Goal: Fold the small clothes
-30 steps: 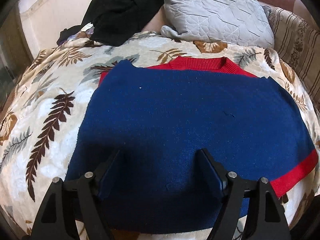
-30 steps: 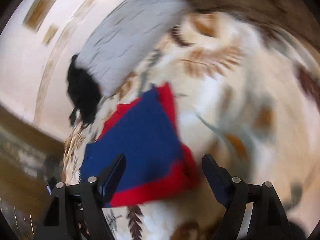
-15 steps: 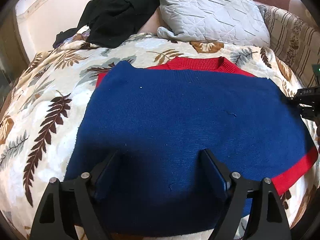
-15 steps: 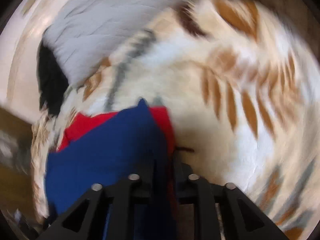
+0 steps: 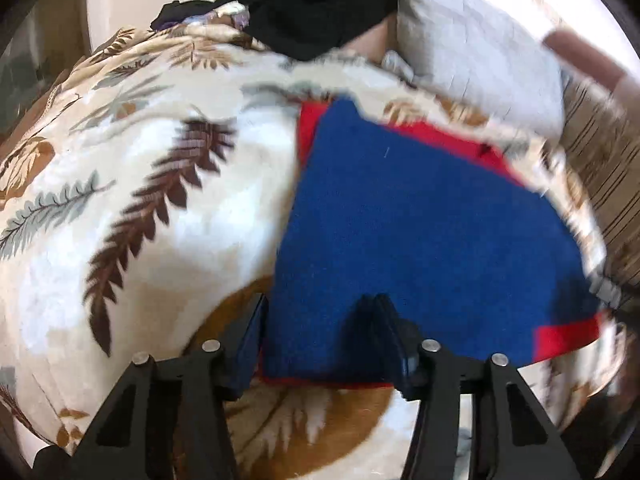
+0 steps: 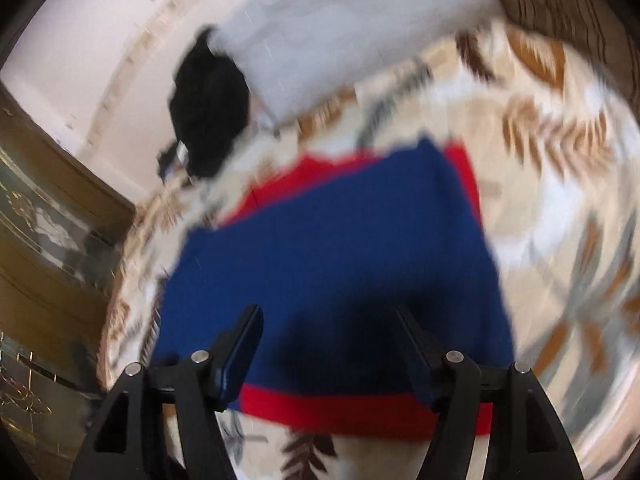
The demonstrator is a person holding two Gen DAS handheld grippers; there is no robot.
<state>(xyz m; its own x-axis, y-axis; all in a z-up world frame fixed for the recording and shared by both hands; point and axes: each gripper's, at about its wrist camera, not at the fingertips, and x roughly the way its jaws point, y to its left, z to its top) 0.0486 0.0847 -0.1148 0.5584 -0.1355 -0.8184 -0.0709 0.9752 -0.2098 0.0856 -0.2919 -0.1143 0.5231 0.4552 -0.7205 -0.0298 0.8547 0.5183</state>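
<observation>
- Left hand-held gripper (image 5: 320,320): jaws spread wide over the near left corner of the sweater (image 5: 420,220), gripping nothing.
- Right hand-held gripper (image 6: 330,320): jaws wide apart over the sweater's red hem, nothing held.
- Sweater: blue with red trim, flat on the leaf-print blanket (image 5: 140,200) covering the bed.
- Far edge: grey pillow (image 5: 472,52), black clothes (image 5: 316,4) beside it.

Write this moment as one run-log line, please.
sweater: flat on blanket | left gripper: open at its corner | right gripper: open over red hem | views blurred
</observation>
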